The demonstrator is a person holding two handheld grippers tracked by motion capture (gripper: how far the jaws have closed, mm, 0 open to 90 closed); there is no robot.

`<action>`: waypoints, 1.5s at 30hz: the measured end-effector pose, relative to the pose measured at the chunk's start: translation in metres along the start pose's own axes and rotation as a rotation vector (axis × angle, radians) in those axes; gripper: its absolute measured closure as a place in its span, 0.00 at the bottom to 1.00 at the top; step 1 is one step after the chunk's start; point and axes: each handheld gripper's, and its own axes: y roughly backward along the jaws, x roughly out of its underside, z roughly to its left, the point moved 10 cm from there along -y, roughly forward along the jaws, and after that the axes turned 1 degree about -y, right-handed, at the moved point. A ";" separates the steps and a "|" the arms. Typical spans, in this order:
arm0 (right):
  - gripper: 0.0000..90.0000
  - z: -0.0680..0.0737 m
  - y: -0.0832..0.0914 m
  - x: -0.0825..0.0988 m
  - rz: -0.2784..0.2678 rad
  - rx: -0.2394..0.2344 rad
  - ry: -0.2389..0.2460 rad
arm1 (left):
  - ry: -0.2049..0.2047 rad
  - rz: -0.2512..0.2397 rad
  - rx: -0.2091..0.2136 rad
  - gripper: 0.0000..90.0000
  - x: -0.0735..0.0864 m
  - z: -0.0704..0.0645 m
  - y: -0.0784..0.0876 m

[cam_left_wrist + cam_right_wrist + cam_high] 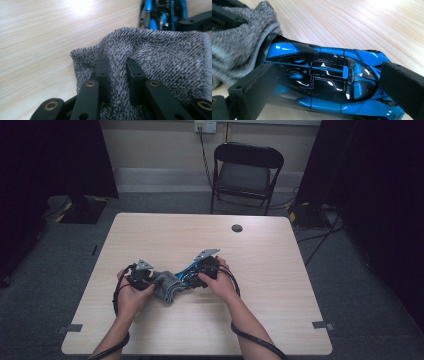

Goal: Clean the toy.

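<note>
A grey knitted cloth [167, 289] lies bunched on the wooden table [260, 270] between the person's two hands. My left gripper [117, 62] is shut on a raised fold of the cloth [162, 55]. My right gripper [329, 75] is shut on a glossy blue and black toy car [352, 57], with one pad at each end of its body. In the high view the right gripper [194, 274] holds the car [186, 271] just right of the left gripper [151, 281]. One edge of the cloth [239, 45] covers one end of the car.
A round dark grommet [237, 228] sits near the table's far edge. A black folding chair [247, 170] stands behind the table. Cables run over the grey floor at the right, and dark curtains hang at both sides.
</note>
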 end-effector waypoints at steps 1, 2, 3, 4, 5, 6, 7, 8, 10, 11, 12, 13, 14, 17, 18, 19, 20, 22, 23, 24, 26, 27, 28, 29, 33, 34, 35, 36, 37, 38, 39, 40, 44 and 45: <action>0.01 0.000 0.000 0.000 0.000 0.000 0.000 | 0.007 -0.001 -0.004 0.83 -0.001 0.001 0.000; 0.01 0.000 0.000 0.000 0.000 0.001 -0.001 | 0.008 0.001 -0.008 0.83 -0.001 0.003 -0.001; 0.01 0.000 0.000 0.000 -0.001 0.001 -0.001 | 0.012 0.001 -0.005 0.83 -0.001 0.004 -0.001; 0.01 0.000 0.000 0.000 -0.002 0.001 -0.001 | 0.022 0.002 -0.002 0.83 -0.002 0.004 -0.001; 0.01 0.000 0.000 0.000 -0.002 0.001 -0.001 | 0.023 0.002 -0.006 0.83 -0.002 0.006 -0.002; 0.01 0.000 0.000 0.000 -0.001 0.000 -0.001 | 0.023 0.004 -0.009 0.83 -0.002 0.006 -0.002; 0.01 0.000 0.000 0.000 -0.001 0.001 -0.001 | 0.026 0.006 -0.009 0.83 -0.003 0.007 -0.002; 0.01 0.000 0.000 0.000 -0.001 0.001 -0.001 | 0.026 0.008 -0.010 0.83 -0.003 0.008 -0.002; 0.01 0.000 0.000 0.000 0.000 0.001 -0.002 | 0.029 0.009 -0.019 0.83 -0.005 0.010 -0.003; 0.01 0.000 0.000 0.000 0.000 0.001 -0.002 | 0.031 0.009 -0.022 0.83 -0.005 0.011 -0.003; 0.01 0.000 0.000 0.000 0.000 0.001 -0.002 | 0.032 0.010 -0.024 0.83 -0.005 0.012 -0.003; 0.01 0.000 0.000 0.000 0.000 0.001 -0.002 | 0.039 0.006 -0.027 0.83 -0.006 0.013 -0.003; 0.01 0.000 0.000 0.000 -0.001 0.001 -0.001 | 0.038 0.008 -0.030 0.83 -0.006 0.014 -0.003; 0.01 0.000 0.000 0.000 0.000 0.000 -0.001 | 0.046 0.007 -0.034 0.83 -0.006 0.017 -0.003; 0.01 0.000 0.000 0.000 0.001 0.000 0.001 | 0.053 0.005 -0.033 0.83 -0.006 0.018 -0.002; 0.01 0.000 0.000 0.000 0.002 0.000 0.001 | 0.058 0.001 -0.034 0.83 -0.006 0.019 -0.003; 0.01 0.000 0.000 0.000 0.002 0.000 0.000 | 0.055 0.005 -0.035 0.83 -0.006 0.020 -0.003; 0.01 0.000 0.000 0.000 0.001 0.000 0.000 | 0.063 0.003 -0.041 0.83 -0.006 0.022 -0.002; 0.01 0.000 0.000 0.000 0.001 0.000 -0.002 | 0.065 0.005 -0.041 0.83 -0.006 0.023 -0.002; 0.01 0.000 0.000 0.000 0.001 0.000 -0.002 | 0.068 0.005 -0.043 0.83 -0.006 0.024 -0.002; 0.01 0.000 0.000 0.000 0.000 0.001 -0.002 | 0.067 0.011 -0.056 0.83 -0.006 0.027 -0.001; 0.01 0.000 0.000 0.000 -0.001 0.001 -0.001 | 0.070 0.010 -0.061 0.83 -0.006 0.029 0.000; 0.01 0.000 0.000 0.000 -0.001 0.001 -0.002 | 0.076 0.009 -0.070 0.83 -0.007 0.031 0.001; 0.01 0.000 0.000 0.000 -0.001 0.001 -0.001 | 0.077 0.012 -0.074 0.83 -0.007 0.032 0.002; 0.01 0.000 0.000 0.000 0.000 0.000 -0.002 | 0.084 -0.004 -0.090 0.83 -0.009 0.038 0.009; 0.01 0.000 0.000 0.000 0.000 0.001 -0.001 | 0.091 -0.006 -0.089 0.83 -0.010 0.039 0.011; 0.01 0.000 0.000 0.000 -0.001 0.001 -0.002 | 0.093 -0.012 -0.089 0.83 -0.011 0.040 0.013; 0.01 0.000 0.000 0.000 0.000 0.001 -0.001 | 0.099 -0.019 -0.092 0.83 -0.012 0.042 0.015; 0.01 0.000 0.000 0.000 0.001 0.001 -0.003 | 0.100 -0.024 -0.096 0.83 -0.013 0.043 0.017; 0.01 0.001 0.000 0.000 0.002 0.000 -0.003 | 0.104 -0.027 -0.095 0.83 -0.013 0.044 0.020; 0.01 0.000 0.000 0.000 0.001 0.000 -0.001 | 0.111 -0.040 -0.097 0.83 -0.015 0.045 0.023; 0.01 0.000 0.000 0.000 0.001 0.000 -0.001 | 0.113 -0.045 -0.096 0.83 -0.015 0.046 0.026; 0.01 0.000 0.000 0.000 -0.004 -0.001 0.000 | 0.098 -0.062 -0.083 0.83 -0.018 0.042 0.037; 0.01 0.000 0.000 0.000 -0.004 -0.001 0.000 | 0.093 -0.067 -0.079 0.83 -0.019 0.040 0.039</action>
